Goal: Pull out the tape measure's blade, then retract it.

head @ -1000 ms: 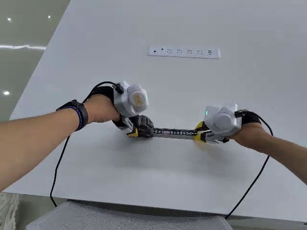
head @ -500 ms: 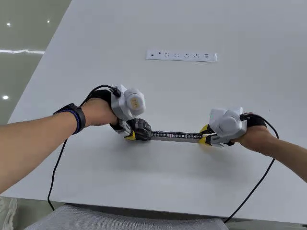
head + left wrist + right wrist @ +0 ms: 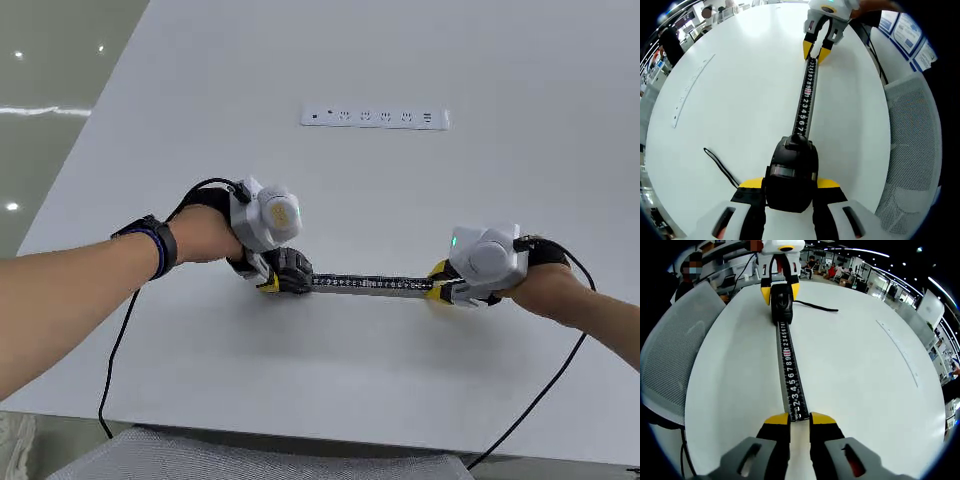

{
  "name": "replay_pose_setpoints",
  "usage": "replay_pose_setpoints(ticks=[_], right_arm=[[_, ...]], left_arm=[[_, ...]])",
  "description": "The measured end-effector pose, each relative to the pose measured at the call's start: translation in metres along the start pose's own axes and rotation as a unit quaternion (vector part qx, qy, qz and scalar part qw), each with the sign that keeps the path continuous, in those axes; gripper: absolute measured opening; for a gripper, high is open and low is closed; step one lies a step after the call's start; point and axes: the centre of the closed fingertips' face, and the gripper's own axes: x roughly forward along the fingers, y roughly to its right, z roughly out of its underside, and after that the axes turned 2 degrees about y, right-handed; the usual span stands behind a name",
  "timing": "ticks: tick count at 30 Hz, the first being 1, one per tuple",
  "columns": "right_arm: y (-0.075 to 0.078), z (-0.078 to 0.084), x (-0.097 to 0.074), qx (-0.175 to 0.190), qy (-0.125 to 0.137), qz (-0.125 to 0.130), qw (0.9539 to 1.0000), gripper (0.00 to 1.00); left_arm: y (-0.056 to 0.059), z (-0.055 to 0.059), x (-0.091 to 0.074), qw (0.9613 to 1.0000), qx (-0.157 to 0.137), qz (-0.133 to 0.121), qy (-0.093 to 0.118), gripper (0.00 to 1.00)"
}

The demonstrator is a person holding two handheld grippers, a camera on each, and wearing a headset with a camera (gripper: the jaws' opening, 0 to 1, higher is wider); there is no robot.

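A black tape measure case (image 3: 791,173) sits on the white table, clamped between the yellow-tipped jaws of my left gripper (image 3: 790,184). In the head view the case (image 3: 291,271) is left of centre under the left gripper (image 3: 270,275). Its blade (image 3: 368,285) runs out to the right, numbers up, lying just above the tabletop. My right gripper (image 3: 799,419) is shut on the blade's end (image 3: 798,411). In the head view the right gripper (image 3: 440,287) sits at the right, at the blade's far end. The blade (image 3: 807,95) stretches straight between the two grippers.
A white power strip (image 3: 375,117) lies flat at the back of the table (image 3: 330,380). Black cables (image 3: 120,350) trail from both grippers over the near table edge. A grey mesh chair (image 3: 260,458) stands at the near edge.
My right gripper has moved right with the blade's end, so more blade is out of the case. The left gripper and case have stayed nearly still.
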Motion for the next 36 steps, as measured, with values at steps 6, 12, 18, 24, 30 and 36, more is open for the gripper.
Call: replay_pose_setpoints(ticks=[6,12,18,24,30,36], right_arm=[[0.004,0.009,-0.005,0.005,-0.001,0.004,1.0,0.13],[0.005,0.013,-0.008,0.002,-0.004,0.004,1.0,0.13],[0.006,0.018,-0.012,0.002,-0.005,0.007,1.0,0.13],[0.008,0.025,-0.015,0.004,-0.007,0.009,0.9999,0.13],[0.008,0.026,-0.017,0.006,-0.007,0.011,0.9999,0.13],[0.007,0.032,-0.025,0.008,-0.011,0.014,0.9998,0.13]], left_arm=[[0.001,0.0,0.0,1.0,-0.002,0.001,-0.002,0.33],[0.002,0.0,-0.002,1.0,-0.002,0.002,-0.005,0.33],[0.002,0.0,-0.002,1.0,-0.003,0.001,-0.006,0.33],[0.003,0.0,-0.002,1.0,-0.003,0.001,-0.008,0.33],[0.003,0.0,-0.002,1.0,-0.004,0.001,-0.009,0.33],[0.003,-0.001,-0.003,1.0,-0.005,0.0,-0.009,0.33]])
